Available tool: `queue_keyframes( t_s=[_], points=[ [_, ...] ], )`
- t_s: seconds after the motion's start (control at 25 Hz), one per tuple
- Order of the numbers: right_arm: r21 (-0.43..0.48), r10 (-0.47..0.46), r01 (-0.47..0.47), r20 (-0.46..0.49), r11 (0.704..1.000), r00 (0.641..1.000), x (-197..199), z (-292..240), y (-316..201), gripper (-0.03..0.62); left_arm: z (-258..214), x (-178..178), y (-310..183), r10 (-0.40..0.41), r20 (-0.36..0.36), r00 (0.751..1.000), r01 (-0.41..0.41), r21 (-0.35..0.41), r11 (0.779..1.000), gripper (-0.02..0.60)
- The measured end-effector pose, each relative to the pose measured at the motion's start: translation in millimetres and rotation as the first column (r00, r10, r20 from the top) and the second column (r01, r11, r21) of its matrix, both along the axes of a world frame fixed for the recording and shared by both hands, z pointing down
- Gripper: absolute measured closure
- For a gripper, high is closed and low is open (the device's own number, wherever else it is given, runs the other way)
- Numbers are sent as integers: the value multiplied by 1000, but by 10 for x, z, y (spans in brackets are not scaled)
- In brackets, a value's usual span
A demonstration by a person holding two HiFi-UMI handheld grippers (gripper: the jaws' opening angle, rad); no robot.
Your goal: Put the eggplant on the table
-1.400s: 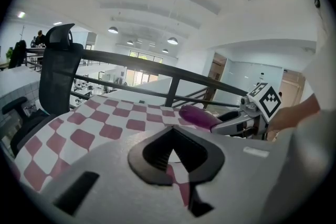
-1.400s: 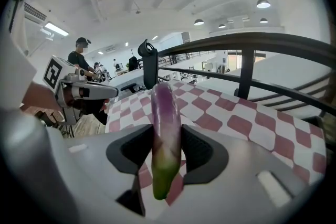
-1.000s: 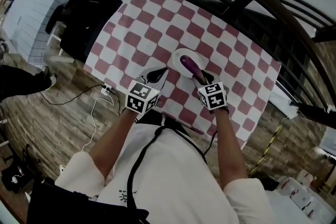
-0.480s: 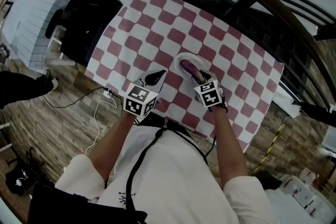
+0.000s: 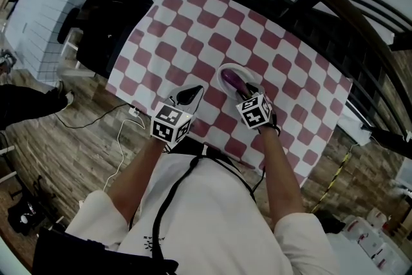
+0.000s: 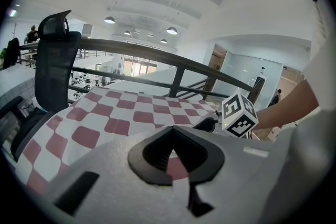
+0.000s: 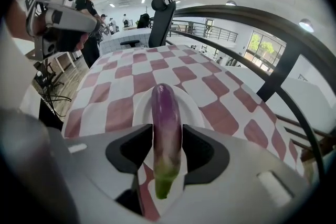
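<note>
Two tongs are held over a tabletop (image 5: 193,29) that is covered with a red and white checked cloth. In the head view a white plate (image 5: 226,69) is found near the middle of the cloth, at about 2 o'clock from the left tongs (image 5: 188,94). The eggplant (image 7: 166,113) is laid on this plate, so it is not yet put on the tabletop itself.

In the right gripper view the purple end of the eggplant is pointed to 12 o'clock and its green stem to 6 o'clock. The right tongs (image 7: 168,140) are opened wide and are set astride the eggplant near the stem, with one jaw close along each side. A firm press of the pads is not shown.

The left tongs are closed with their tips together, and nothing is held in them. They are kept above the cloth, beside the plate but apart from it. A black office chair (image 7: 159,13) is seen at 12 o'clock beyond the tabletop.
</note>
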State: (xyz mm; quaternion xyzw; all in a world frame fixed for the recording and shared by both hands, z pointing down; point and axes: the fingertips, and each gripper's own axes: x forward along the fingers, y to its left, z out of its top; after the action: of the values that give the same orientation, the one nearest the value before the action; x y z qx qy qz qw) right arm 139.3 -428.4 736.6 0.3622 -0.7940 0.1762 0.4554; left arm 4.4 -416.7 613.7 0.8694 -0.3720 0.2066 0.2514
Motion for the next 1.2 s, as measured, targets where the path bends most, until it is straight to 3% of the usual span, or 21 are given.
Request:
queue_keyframes(
  t_s=[0.44,0.72,0.92,1.2],
  points=[
    [8,3,-3,7,1000,1000,-2,-21,-53,387,3,-27,13,-13,3,1000,13,-3,1000,577],
    [38,100,-107,142,994,985,47,-342,18,407,-80,84,10,5,-13,1000,-5,13,1000,577],
    [78,226,-259,294,963,929,229,-769,136,530,-221,228,61,33,-45,998,-32,31,999,577],
    [119,321,-418,468,900,823,520,-1453,519,571,-460,394,195,63,-61,996,-58,85,995,577]
  ],
)
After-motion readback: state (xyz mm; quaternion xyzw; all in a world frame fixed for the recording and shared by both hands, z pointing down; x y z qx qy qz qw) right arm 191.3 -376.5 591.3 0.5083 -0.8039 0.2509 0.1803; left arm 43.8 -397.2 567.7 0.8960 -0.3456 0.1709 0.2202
